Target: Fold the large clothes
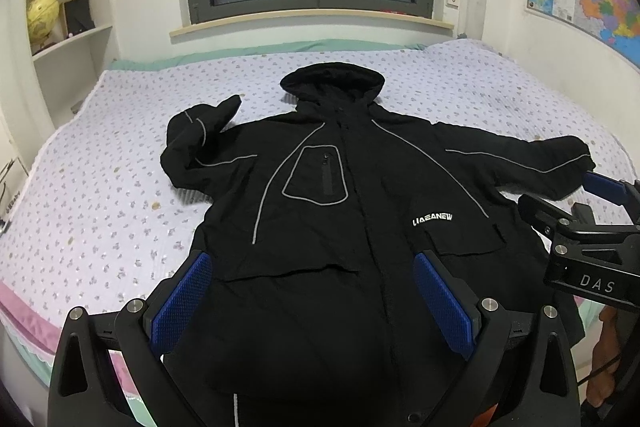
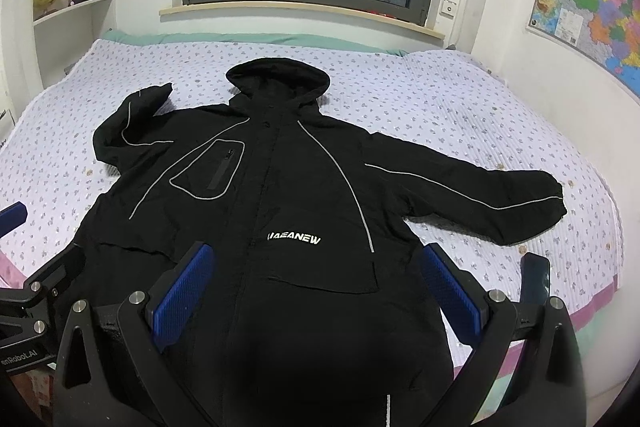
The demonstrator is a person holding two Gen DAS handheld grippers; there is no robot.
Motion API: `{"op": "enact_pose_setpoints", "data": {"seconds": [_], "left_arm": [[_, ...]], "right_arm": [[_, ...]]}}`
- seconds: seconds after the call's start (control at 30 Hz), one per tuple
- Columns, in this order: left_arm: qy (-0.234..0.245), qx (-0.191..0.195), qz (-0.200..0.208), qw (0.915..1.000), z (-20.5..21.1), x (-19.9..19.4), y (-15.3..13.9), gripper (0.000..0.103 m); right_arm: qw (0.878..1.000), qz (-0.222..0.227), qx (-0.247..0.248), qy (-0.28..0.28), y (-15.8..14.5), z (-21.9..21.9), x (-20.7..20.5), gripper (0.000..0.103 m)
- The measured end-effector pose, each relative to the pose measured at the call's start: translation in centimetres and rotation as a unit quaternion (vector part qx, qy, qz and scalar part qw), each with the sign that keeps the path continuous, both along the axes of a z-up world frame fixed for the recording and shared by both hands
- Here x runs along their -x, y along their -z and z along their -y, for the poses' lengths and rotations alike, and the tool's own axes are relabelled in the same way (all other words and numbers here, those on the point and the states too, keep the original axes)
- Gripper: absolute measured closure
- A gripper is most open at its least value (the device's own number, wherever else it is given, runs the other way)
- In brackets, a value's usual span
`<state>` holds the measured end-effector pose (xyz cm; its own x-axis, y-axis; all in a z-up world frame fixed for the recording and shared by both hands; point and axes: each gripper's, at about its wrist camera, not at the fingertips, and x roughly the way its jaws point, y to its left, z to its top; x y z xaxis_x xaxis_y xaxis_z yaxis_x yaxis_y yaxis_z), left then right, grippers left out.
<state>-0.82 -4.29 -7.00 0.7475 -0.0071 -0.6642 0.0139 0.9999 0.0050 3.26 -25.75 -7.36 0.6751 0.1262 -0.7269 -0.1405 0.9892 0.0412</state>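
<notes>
The black hooded zip-front jacket with grey piping point(image 1: 340, 187) is lying face up and unfolded on the white floral quilted bedspread point(image 1: 100, 187), one sleeve bent, the other stretching out. The left gripper point(image 1: 312, 301) is hovering over the hem, blue-padded jaws spread wide, gripping nothing. The right gripper point(image 2: 316, 297) is doing likewise, also gaping and empty.
</notes>
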Motion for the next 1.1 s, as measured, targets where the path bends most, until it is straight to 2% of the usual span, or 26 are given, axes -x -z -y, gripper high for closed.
{"op": "enact_pose_setpoints", "data": {"seconds": [0.6, 0.8, 0.97, 1.1], "left_arm": [[0.018, 0.005, 0.0, 0.9998, 1.4, -0.4, -0.3, 0.003], [0.032, 0.012, -0.029, 0.999, 3.2, -5.3, 1.0, 0.003], [0.054, 0.009, -0.035, 0.9979, 5.8, -11.7, 3.1, 0.003], [0.068, 0.028, -0.043, 0.9963, 7.6, -17.0, 4.1, 0.003]], "right_arm": [[1.0, -0.004, -0.022, 0.016, 1.0, 2.4, -0.7, 0.0], [0.997, -0.023, -0.06, 0.042, 4.3, 5.3, -4.2, 0.0], [0.991, -0.056, -0.092, 0.077, 9.1, 8.5, -9.9, 0.0], [0.986, -0.085, -0.098, 0.105, 11.1, 11.7, -14.2, 0.002]]}}
